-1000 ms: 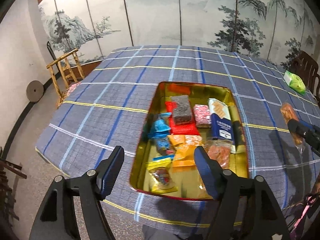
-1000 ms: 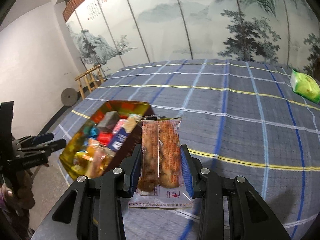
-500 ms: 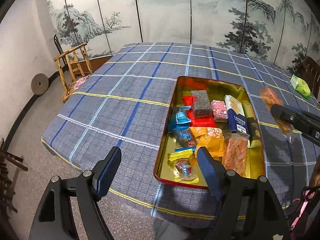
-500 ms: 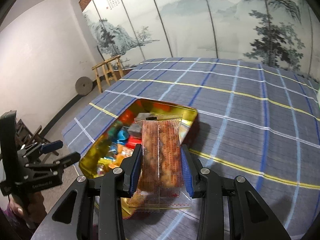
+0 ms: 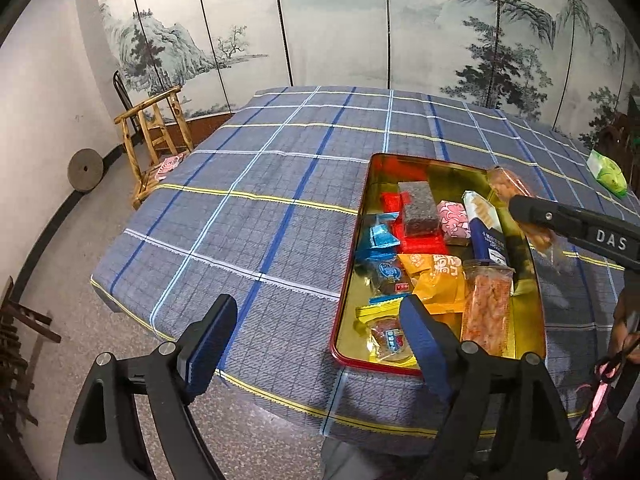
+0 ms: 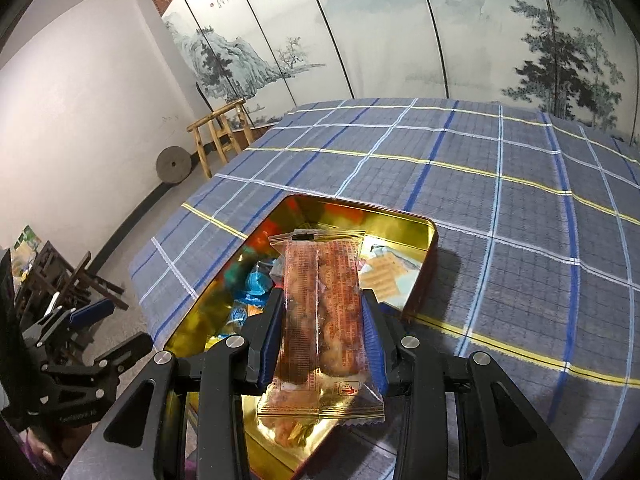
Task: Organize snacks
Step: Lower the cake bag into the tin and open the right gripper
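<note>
A gold tin tray with a red rim (image 5: 538, 312) (image 6: 420, 222) lies on the plaid tablecloth and holds several wrapped snacks. My right gripper (image 6: 322, 324) is shut on a clear packet of brown biscuits (image 6: 322, 312) and holds it above the tray's right side. The same gripper (image 5: 520, 208) and its packet (image 5: 505, 181) show in the left wrist view over the tray's right rim. My left gripper (image 5: 316, 344) is open and empty, near the table's front edge, left of the tray's near corner.
A green snack packet (image 5: 607, 169) lies at the far right of the table (image 5: 280, 184). A wooden chair (image 5: 154, 136) and a round stone disc (image 5: 85, 168) stand on the floor to the left. A painted folding screen stands behind the table.
My right gripper has carried the biscuit packet leftward from beside the tray to above it. My left gripper has drifted left and back; the tray now sits further right in its view.
</note>
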Tool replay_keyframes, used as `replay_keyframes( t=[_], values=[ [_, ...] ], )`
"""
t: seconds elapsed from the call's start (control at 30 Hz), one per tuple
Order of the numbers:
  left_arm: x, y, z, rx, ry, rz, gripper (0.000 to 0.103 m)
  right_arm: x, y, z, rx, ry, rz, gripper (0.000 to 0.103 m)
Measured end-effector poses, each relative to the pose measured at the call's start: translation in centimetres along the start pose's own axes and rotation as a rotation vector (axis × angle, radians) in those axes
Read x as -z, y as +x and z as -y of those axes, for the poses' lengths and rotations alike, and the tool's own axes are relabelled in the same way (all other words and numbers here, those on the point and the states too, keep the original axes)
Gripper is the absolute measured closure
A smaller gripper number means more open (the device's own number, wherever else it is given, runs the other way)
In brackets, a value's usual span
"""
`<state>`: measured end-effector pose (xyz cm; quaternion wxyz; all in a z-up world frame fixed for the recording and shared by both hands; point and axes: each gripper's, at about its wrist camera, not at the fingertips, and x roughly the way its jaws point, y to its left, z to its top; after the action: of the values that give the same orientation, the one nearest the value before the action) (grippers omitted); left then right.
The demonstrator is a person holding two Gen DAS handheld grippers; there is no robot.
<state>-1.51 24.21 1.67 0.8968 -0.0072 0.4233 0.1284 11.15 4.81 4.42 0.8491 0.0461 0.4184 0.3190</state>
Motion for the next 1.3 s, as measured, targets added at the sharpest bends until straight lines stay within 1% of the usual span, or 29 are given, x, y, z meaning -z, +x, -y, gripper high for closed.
replay_keyframes(
  t=[0.5, 0.77, 1.03, 1.3],
  values=[
    [0.2, 1.2, -0.7, 0.001, -0.021, -0.020, 0.021, -0.7, 3.3, 0.6, 0.004, 0.054, -0.048, 0.065],
    [0.2, 1.4, -0.8, -0.007, -0.022, -0.014, 0.020, -0.9, 4.6, 0.8, 0.008, 0.076, -0.065, 0.065],
    [0.1, 1.5, -0.8, -0.030, -0.012, 0.028, 0.020, -0.9, 5.6, 0.8, 0.011, 0.088, -0.078, 0.065],
    [0.1, 2.0, -0.7, -0.013, -0.025, 0.012, 0.020, -0.9, 5.9, 0.7, 0.015, 0.092, -0.073, 0.064]
  ],
)
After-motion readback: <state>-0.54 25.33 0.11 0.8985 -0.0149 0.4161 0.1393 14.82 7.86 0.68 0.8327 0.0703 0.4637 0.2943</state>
